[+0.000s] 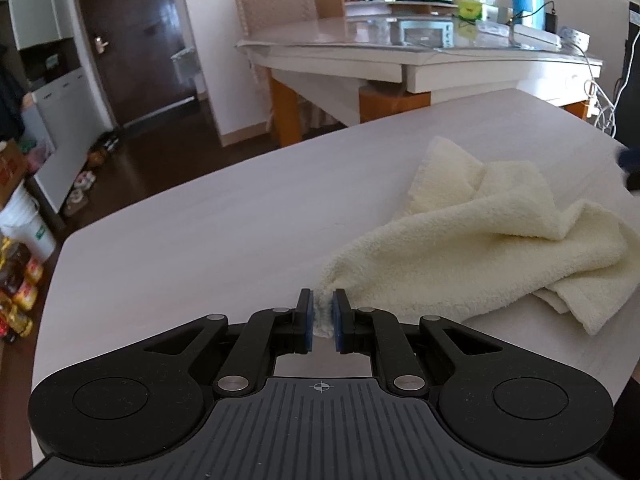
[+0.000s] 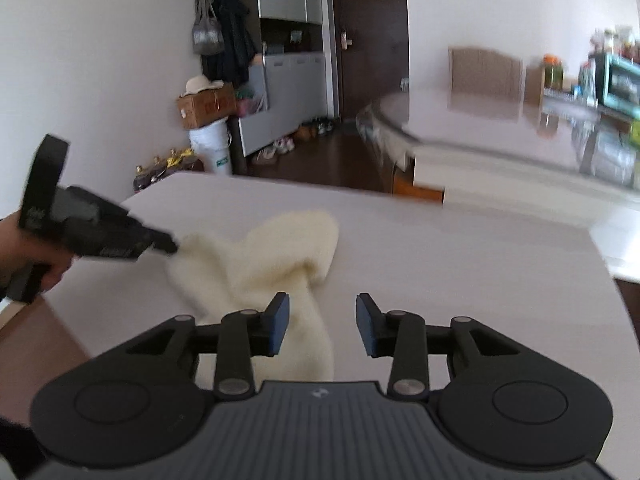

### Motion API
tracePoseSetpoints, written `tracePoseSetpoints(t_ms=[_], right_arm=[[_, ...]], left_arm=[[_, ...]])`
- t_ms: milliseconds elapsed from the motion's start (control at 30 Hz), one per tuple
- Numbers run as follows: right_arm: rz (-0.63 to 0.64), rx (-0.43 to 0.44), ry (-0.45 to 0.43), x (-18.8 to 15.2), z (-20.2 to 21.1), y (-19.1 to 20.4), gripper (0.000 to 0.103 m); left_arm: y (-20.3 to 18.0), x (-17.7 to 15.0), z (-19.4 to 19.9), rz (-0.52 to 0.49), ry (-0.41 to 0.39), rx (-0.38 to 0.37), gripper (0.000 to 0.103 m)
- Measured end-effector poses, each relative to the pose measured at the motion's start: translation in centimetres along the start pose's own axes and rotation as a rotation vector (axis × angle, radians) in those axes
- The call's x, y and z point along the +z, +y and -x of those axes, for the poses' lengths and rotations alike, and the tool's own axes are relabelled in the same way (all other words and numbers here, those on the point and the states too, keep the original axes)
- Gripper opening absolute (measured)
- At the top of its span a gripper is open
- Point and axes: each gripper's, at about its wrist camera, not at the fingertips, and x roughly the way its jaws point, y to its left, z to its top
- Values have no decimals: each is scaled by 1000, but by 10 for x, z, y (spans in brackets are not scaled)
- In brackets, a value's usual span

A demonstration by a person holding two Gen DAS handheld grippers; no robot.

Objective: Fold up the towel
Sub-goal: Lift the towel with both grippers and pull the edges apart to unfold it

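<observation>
Surface: pale grey matte tabletop (image 1: pixel 208 216), seen before a dark brown wooden door (image 1: pixel 132 40) and a glass-topped dining table (image 1: pixel 400 44)
Towel: cream terry-cloth towel (image 1: pixel 472 248) is crumpled on the tabletop, right of centre in the left wrist view; one corner is drawn toward the near edge
Left gripper: black two-finger left gripper (image 1: pixel 323 320) is clamped on that corner; blue pads are nearly together
Right gripper: black two-finger right gripper (image 2: pixel 322 322) is parted; a towel strip lies between its fingers, beside the left pad, ungripped
</observation>
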Motion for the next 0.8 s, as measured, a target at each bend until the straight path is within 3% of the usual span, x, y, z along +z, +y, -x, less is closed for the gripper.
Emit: tracePoseSetpoints(t_ms=[167, 433, 467, 500, 533, 700, 800], right_arm=[[28, -9, 23, 25, -65, -12, 41], [16, 85, 123, 45, -146, -19, 44], [12, 93, 136, 47, -153, -20, 42], [0, 103, 150, 47, -158, -21, 28], [-11, 109, 154, 48, -161, -23, 5], [-15, 50, 67, 49, -126, -22, 4], [21, -27, -25, 52, -75, -16, 4]], left_arm=[[3, 5, -4, -27, -12, 70, 10], [6, 11, -13, -53, -32, 52, 10], [7, 11, -13, -49, -32, 49, 10], [8, 11, -13, -43, -32, 50, 10], [9, 10, -13, -37, -33, 51, 10], [8, 13, -3, 2, -61, 28, 10], [0, 18, 9, 6, -106, 0, 10]])
